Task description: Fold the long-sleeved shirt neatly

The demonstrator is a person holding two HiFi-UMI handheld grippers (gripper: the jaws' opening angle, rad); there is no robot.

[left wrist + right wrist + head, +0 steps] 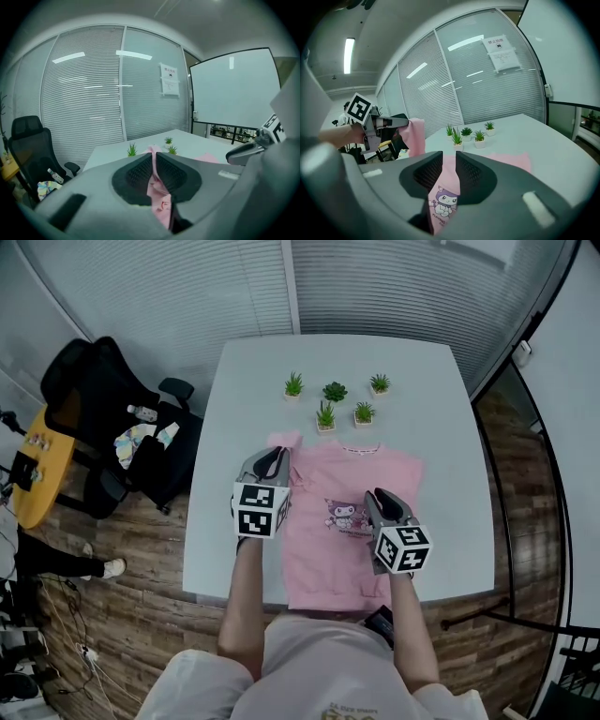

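Pink cloth pinched tight between the shut fingers of the left gripper (153, 157), held up off the white table (375, 352). Looks like a sleeve or the left edge of the long-sleeved shirt (337, 559); hard to tell which. Rest of the shirt flat on the table, front up, close to the person's side, just below five little potted plants (335, 392). Right gripper (449, 157) clamped on the shirt too, lower down, right by the cartoon picture (443, 201).

Probably the step of folding the left side over onto the middle. To do it well:
- Hold both pinches firm.
- Lift the two ends to the same height to keep the edge straight.
- Carry the cloth across slowly, toward the right.
- Lay it down with the fold running straight from neck to bottom hem.
- Tuck the sleeve inside, not poking out past the side.
- Let go only after laying the cloth flat, then smooth out any bumps.
- Stay clear of the little plants.

Writing, left to right:
- Black and white square markers (261, 510) on the gripper cubes, no words.
- Under the cartoon picture, a word starting "PLAYING", rest too small to read.
- Paper notice (502, 55) on the glass wall, print too small to read.
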